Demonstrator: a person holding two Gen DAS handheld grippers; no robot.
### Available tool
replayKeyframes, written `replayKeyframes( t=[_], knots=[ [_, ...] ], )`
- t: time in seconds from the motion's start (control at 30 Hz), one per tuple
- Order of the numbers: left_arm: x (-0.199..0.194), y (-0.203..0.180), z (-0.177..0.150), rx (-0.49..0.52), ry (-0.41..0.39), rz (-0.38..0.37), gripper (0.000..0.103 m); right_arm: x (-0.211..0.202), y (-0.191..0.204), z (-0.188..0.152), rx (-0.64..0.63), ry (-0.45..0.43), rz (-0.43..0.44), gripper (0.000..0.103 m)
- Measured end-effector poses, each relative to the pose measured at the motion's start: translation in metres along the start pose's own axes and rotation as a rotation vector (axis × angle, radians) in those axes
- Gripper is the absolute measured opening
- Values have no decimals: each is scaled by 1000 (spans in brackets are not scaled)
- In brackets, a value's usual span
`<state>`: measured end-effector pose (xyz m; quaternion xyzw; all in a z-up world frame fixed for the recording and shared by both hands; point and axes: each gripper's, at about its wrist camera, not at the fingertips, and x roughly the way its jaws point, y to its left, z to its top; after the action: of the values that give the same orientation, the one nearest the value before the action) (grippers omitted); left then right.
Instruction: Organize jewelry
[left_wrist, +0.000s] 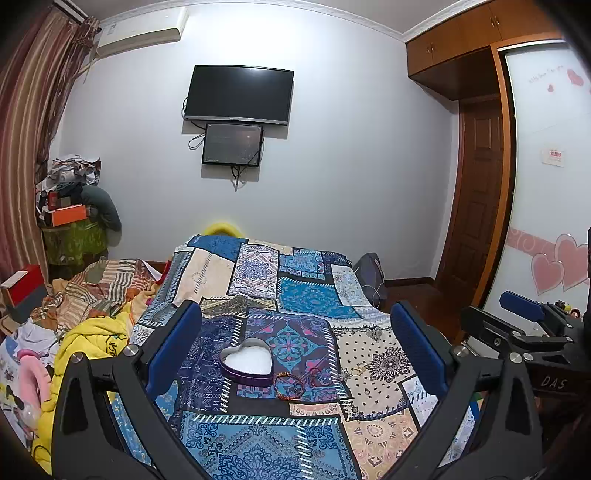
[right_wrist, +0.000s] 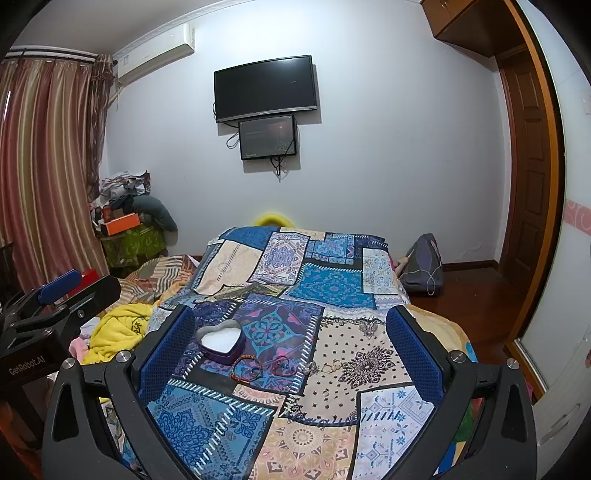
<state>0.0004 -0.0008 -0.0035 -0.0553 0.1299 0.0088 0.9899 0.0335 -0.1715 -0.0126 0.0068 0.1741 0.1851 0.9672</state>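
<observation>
A purple heart-shaped tin (left_wrist: 246, 361) with a white lining stands open on the patchwork bedspread (left_wrist: 266, 443); it also shows in the right wrist view (right_wrist: 220, 341). Just right of it lie a red beaded bracelet (left_wrist: 289, 386) (right_wrist: 246, 366), a thin red bracelet (left_wrist: 320, 376) (right_wrist: 284, 366) and a gold chain piece (left_wrist: 357, 370) (right_wrist: 330, 367). My left gripper (left_wrist: 297, 332) is open and empty above the bed, short of the tin. My right gripper (right_wrist: 291, 330) is open and empty, also short of the jewelry. Each gripper shows at the edge of the other's view.
Yellow and striped blankets (left_wrist: 88, 332) are piled at the bed's left. A cluttered stand (left_wrist: 70, 221) is by the curtain. A TV (left_wrist: 239, 94) hangs on the far wall. A grey bag (right_wrist: 423, 266) lies on the floor right of the bed, near the wardrobe (left_wrist: 546, 184).
</observation>
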Motion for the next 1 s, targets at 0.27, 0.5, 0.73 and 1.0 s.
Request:
replayKeyframes(
  t=[0.27, 0.5, 0.73, 1.0],
  knots=[
    [-1, 0, 0, 1, 1, -2, 103, 0, 0, -1, 0, 1, 0, 103],
    [-1, -2, -1, 2, 2, -2, 103, 0, 0, 0, -2, 4, -1, 103],
    [-1, -2, 0, 2, 4, -3, 103, 0, 0, 0, -2, 4, -1, 103],
    [-1, -2, 1, 3, 3, -3, 103, 0, 0, 0, -1, 3, -1, 103]
  ],
)
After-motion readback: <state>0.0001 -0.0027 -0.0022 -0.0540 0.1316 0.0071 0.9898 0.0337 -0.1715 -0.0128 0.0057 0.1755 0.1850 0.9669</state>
